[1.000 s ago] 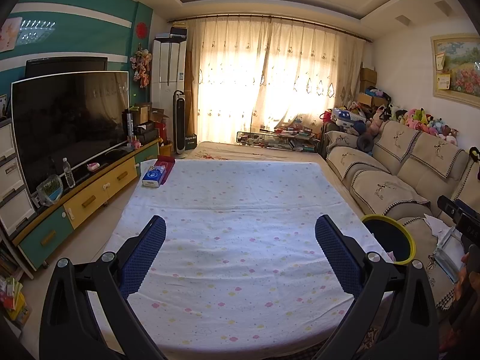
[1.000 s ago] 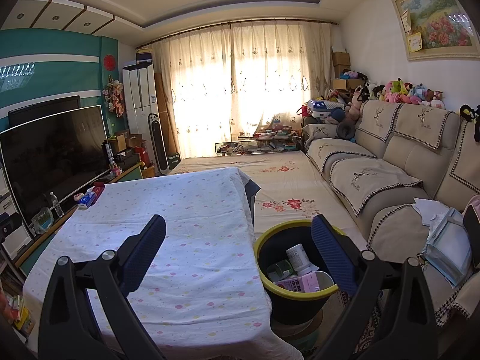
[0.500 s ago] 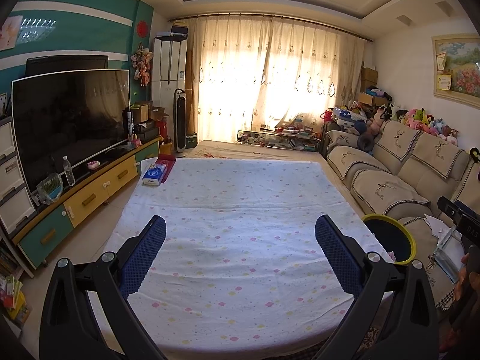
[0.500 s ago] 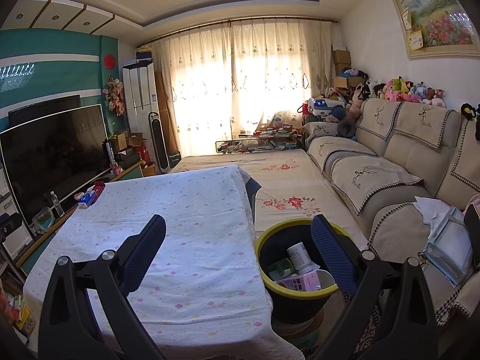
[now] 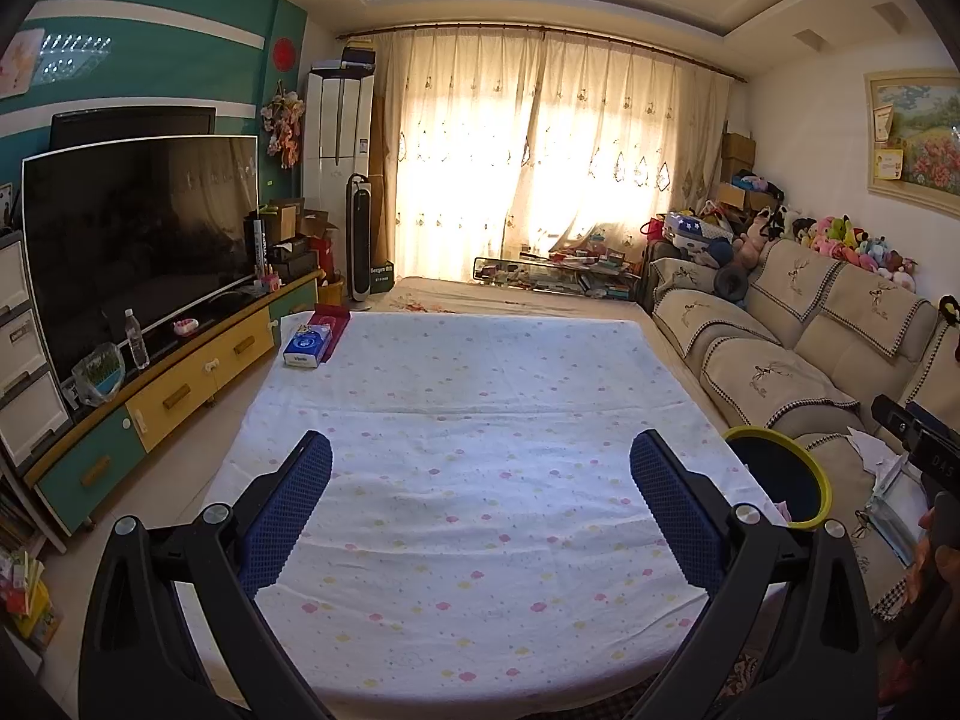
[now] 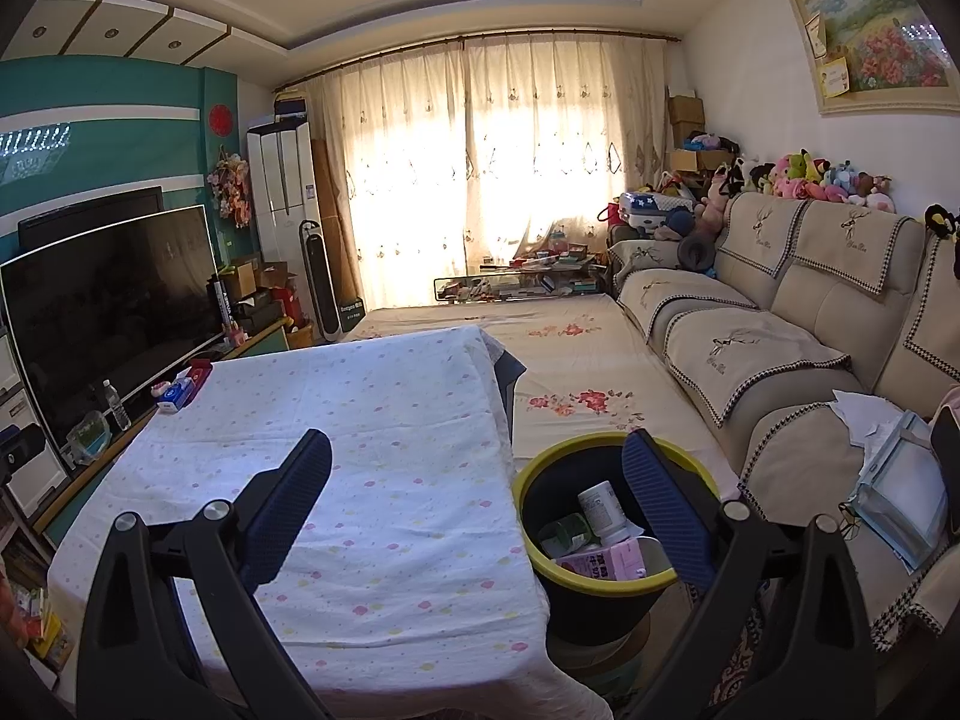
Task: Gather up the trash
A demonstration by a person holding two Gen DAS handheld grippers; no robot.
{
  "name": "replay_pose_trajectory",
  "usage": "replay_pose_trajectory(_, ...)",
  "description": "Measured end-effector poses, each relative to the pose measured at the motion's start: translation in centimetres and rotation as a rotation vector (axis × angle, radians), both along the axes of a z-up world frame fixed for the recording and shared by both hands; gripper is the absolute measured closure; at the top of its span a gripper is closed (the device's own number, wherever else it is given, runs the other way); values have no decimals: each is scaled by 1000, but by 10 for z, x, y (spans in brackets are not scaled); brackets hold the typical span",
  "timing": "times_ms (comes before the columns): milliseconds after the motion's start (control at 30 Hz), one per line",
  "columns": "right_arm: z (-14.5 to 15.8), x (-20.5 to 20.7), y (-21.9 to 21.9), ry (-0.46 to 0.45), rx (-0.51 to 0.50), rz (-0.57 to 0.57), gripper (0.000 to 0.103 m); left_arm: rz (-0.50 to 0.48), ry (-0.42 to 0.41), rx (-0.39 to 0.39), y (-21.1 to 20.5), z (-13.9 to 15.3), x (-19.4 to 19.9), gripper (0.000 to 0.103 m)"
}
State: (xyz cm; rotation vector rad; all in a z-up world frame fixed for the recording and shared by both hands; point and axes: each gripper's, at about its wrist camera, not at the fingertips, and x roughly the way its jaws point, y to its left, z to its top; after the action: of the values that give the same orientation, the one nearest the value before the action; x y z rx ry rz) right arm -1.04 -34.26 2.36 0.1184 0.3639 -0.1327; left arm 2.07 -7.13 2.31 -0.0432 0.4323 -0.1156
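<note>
A big table (image 5: 480, 480) with a dotted white cloth lay under and ahead of both your tools. The black bin (image 6: 600, 594) with the yellow rim stood by the table, right behind your right gripper's (image 6: 474, 474) right finger. A pink carton (image 6: 606, 561) and a white bottle (image 6: 600, 507) sat inside the bin. Your left gripper (image 5: 480, 474) was spread wide and held nothing. Your right gripper was spread wide too, also holding nothing.

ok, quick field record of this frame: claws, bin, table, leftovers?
left claw: open, empty, over table
right claw: open, empty, over the table's bin-side edge
bin: yellow rim, on floor between table and sofa
bin contents: white bottle, pink carton, green item
table: dotted cloth
far corner: blue tissue box
</note>
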Motion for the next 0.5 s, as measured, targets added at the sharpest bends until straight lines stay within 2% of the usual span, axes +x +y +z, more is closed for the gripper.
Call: replay_pose_trajectory(500,-5,3,0,7,4,6,10,-1,5,-1,-2,-3,1,5)
